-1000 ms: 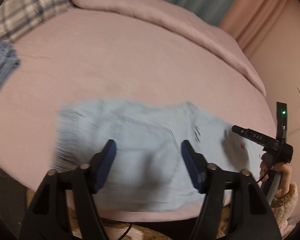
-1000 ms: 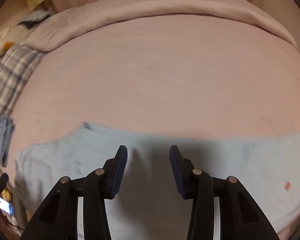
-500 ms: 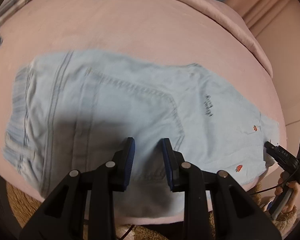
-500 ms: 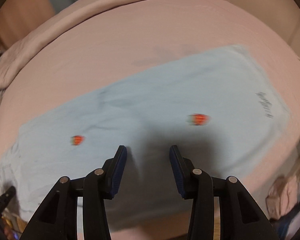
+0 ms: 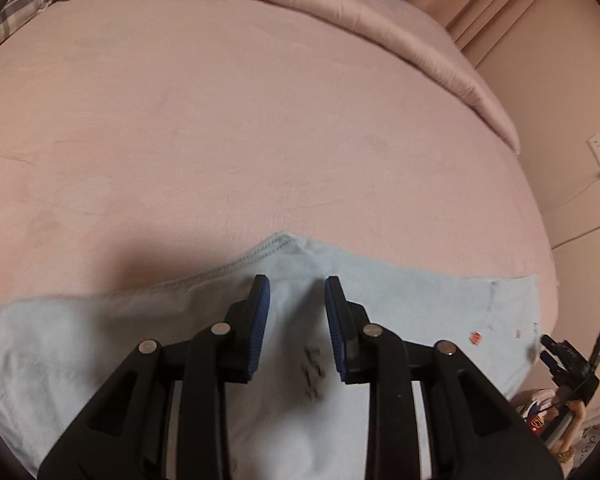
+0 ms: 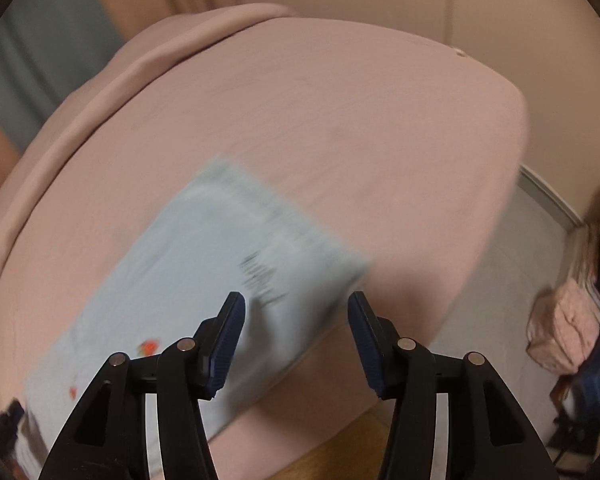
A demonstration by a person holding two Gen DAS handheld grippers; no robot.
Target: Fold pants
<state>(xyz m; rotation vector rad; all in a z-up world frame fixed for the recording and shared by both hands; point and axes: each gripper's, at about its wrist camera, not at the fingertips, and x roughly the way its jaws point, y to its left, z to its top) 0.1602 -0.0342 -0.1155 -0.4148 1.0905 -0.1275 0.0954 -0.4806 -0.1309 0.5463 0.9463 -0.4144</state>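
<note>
Two tongs poised over light-blue pants [image 5: 400, 308] lying flat along the near edge of the pink bed [image 5: 260, 128].
Left tongs [image 5: 294, 304] hover narrowly parted, gripping nothing, above the crotch seam, likely picking a fold point; right tongs [image 6: 296, 320], jaws just widened and empty, frame the hem corner for a pinch.

My pants [image 5: 400, 304], lower frame: pale blue denim-like cloth, matt, with raised stitched seams. Bed sheet [image 5: 260, 120], centre: pink cloth, matt, softly napped. Rolled duvet [image 5: 340, 12], upper frame: pink, faintly puckered fabric. My left gripper [image 5: 294, 308]: black matt plastic arms, ribbed blue pads, shiny metal pins. My right gripper [image 6: 296, 328], lower frame: the same finish. Floor strip [image 6: 340, 452], bottom edge: looks like wood.
</note>
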